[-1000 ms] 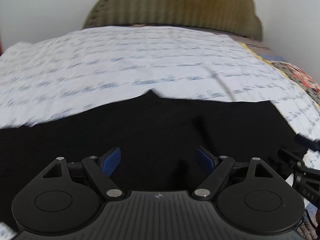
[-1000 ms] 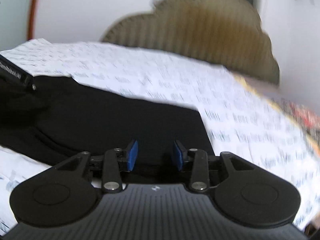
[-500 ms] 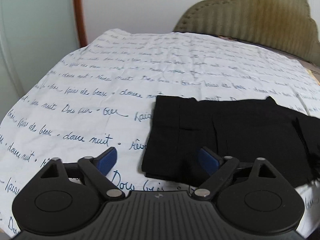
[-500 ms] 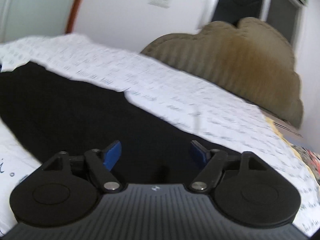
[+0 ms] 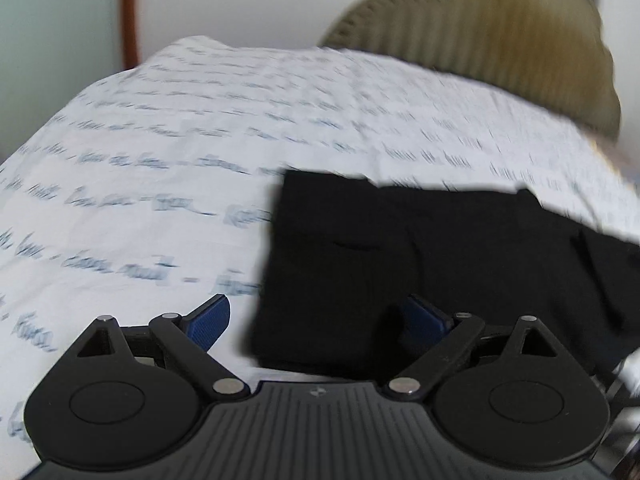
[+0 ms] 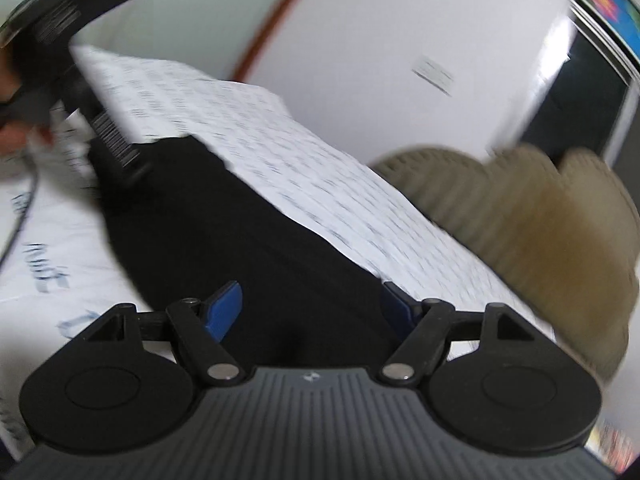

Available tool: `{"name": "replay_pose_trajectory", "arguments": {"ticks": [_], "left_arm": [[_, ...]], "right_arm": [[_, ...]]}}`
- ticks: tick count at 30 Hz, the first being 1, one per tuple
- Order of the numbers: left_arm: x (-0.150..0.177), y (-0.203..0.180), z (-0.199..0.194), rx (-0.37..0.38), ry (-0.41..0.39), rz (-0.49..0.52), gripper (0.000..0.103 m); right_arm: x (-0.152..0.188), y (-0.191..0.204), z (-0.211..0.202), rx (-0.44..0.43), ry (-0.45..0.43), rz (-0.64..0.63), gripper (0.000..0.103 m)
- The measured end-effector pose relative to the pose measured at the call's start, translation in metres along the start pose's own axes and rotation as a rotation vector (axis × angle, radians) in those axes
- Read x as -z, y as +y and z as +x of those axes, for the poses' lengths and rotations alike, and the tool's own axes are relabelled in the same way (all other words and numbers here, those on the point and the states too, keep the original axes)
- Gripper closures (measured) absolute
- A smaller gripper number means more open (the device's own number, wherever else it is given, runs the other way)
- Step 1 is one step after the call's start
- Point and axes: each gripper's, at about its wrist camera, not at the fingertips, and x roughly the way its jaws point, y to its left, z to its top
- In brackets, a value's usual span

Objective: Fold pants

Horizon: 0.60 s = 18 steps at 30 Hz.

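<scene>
Black pants (image 5: pixel 420 264) lie folded flat on a white bed sheet (image 5: pixel 160 152) printed with blue handwriting. My left gripper (image 5: pixel 320 320) is open over the near left corner of the pants, with one blue pad above the sheet and the other above the cloth, gripping nothing. In the tilted right wrist view the same pants (image 6: pixel 224 232) stretch away from my right gripper (image 6: pixel 312 308), which is open with the cloth below its jaws and not pinched. The left gripper (image 6: pixel 80 80) and a person's hand show at the far end of the pants.
An olive ribbed headboard (image 5: pixel 500 40) stands at the far end of the bed, also seen as the headboard (image 6: pixel 540 220). White walls and a brown door frame (image 5: pixel 130 8) lie behind. A dark window (image 6: pixel 580 112) is at the right.
The left gripper moved to the left end of the pants, so bare sheet now fills its left side. The right gripper opened wider, rolled and swung; its view now tilts along the pants.
</scene>
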Motion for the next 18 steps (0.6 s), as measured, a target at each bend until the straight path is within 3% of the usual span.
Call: {"name": "replay_pose_trajectory", "arguments": {"ticks": [6, 9, 13, 18], "left_arm": [[-0.006, 0.048, -0.011, -0.040, 0.004, -0.236, 0.004], [-0.005, 0.044, -0.010, -0.116, 0.011, -0.199, 0.004], [-0.005, 0.033, -0.005, -0.110, 0.034, -0.125, 0.004], [-0.005, 0.036, 0.002, -0.102, 0.051, -0.136, 0.004]], "right_arm": [[-0.040, 0.059, 0.013, -0.099, -0.084, -0.220, 0.041], [-0.053, 0.086, 0.023, -0.135, -0.146, -0.320, 0.046], [-0.061, 0.112, 0.041, -0.164, -0.147, -0.399, 0.050], [-0.060, 0.128, 0.048, -0.167, -0.132, -0.445, 0.054]]}}
